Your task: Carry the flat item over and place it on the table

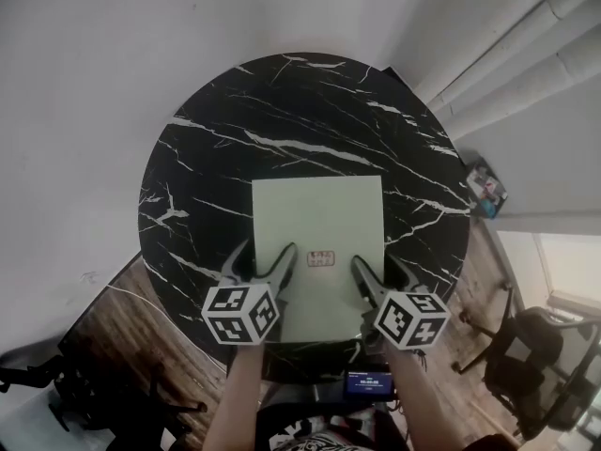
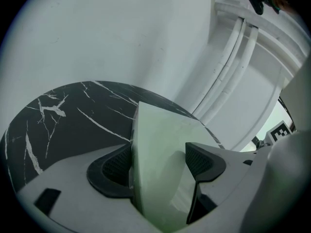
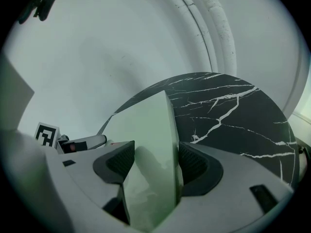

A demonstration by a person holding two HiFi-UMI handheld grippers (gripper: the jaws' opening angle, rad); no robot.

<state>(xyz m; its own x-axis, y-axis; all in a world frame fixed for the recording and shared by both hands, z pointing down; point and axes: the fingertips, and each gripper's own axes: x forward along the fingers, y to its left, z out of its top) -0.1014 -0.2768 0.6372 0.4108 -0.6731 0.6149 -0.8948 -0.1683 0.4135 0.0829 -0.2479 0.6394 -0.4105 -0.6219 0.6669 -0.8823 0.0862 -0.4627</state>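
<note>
My left gripper (image 1: 264,261) clamped on the green board's (image 1: 317,216) near-left edge, my right gripper (image 1: 381,272) clamped near-right, board over the black table (image 1: 225,130), perhaps resting flat.

Head view: dim, flat and greyish overall, with the corners darkening. The brightest patch sits at 4 o'clock and is nearly blown out. The pale sheet (image 1: 317,242) reads clearly against the black table (image 1: 282,111), which shows a faint sheen and no hard glare.

Both gripper views: strong fisheye with black corners, and the pipes (image 2: 228,67) bow toward the rim. Light is soft and diffuse off the white wall (image 2: 121,33). The left tongs (image 2: 160,164) and right tongs (image 3: 155,163) cast soft-edged shadows on the sheet. Their near bodies are slightly out of focus.
</note>
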